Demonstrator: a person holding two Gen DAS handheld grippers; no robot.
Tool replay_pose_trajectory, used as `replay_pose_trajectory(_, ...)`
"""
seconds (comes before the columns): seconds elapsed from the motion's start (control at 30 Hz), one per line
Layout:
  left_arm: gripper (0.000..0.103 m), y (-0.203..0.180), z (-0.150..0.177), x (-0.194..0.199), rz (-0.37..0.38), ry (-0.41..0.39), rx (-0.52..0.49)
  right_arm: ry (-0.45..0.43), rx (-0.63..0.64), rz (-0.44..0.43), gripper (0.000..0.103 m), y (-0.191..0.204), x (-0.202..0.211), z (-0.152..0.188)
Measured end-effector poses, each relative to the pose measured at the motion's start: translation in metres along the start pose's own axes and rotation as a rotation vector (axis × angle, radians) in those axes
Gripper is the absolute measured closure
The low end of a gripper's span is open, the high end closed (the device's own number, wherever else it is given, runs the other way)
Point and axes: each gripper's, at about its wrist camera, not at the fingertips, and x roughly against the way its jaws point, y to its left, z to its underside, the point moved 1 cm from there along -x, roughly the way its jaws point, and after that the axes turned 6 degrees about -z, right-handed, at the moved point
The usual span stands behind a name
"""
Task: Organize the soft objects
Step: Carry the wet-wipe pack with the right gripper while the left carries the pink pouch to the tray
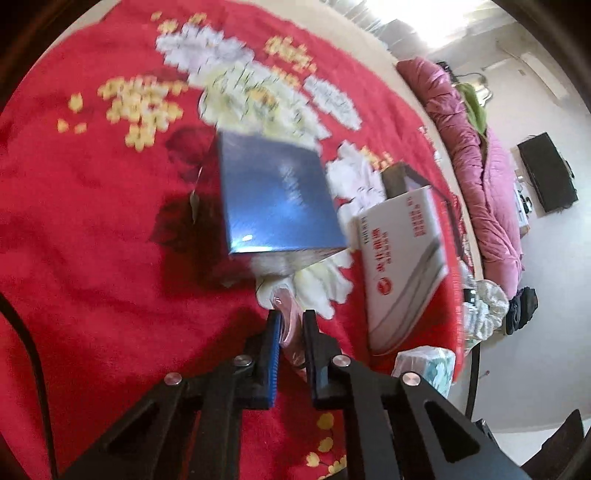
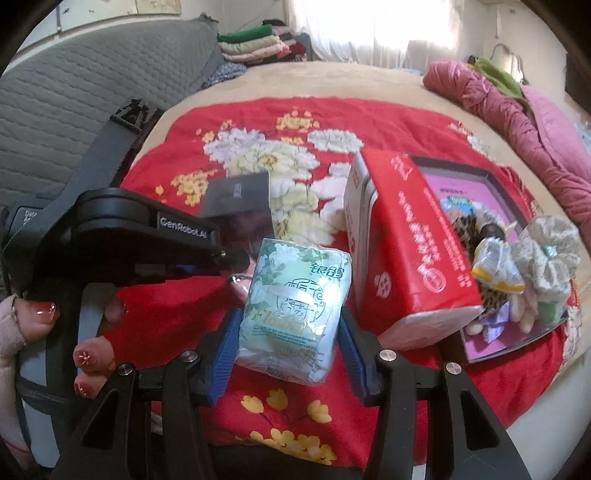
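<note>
Closest to my left lens, the left gripper (image 1: 291,325) is pinched nearly closed on a thin pink packet (image 1: 286,314) whose long axis runs along the fingers. It sits over the red floral blanket (image 1: 92,258), just short of the blue box (image 1: 277,199); a pink quilt (image 1: 476,155) lines the far edge. In the right view, my right gripper (image 2: 288,328) clamps a green tissue pack (image 2: 295,310), upright, left of the red carton (image 2: 410,236). Only here do I see the scrunchie tray (image 2: 476,177) and grey headboard (image 2: 92,81).

Window glare (image 2: 373,22), motion blur (left), fisheye edges
</note>
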Motion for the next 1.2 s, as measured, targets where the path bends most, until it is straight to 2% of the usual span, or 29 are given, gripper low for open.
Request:
replay_pose_trajectory(0.33,0.093,-0.045,-0.004,0.062,0.007,-0.132,-0.114,-0.107,-0.039,0.025,0.050,-0.017,0.045,-0.015)
replay_pose_trajectory(0.57,0.093,-0.092,-0.010,0.088,0.013,-0.183,-0.200,-0.186,-0.114,0.081,0.050,-0.058,0.083,-0.024)
replay_pose_trajectory(0.9,0.093,-0.167,-0.008,0.090,0.021,-0.207,-0.327,-0.269,-0.265,0.198,0.050,-0.146,0.125,-0.024)
replay_pose_trajectory(1.2,0.093,-0.248,0.004,0.055,0.018,-0.166,-0.494,-0.282,-0.331,0.229,0.050,-0.200,0.136,-0.011)
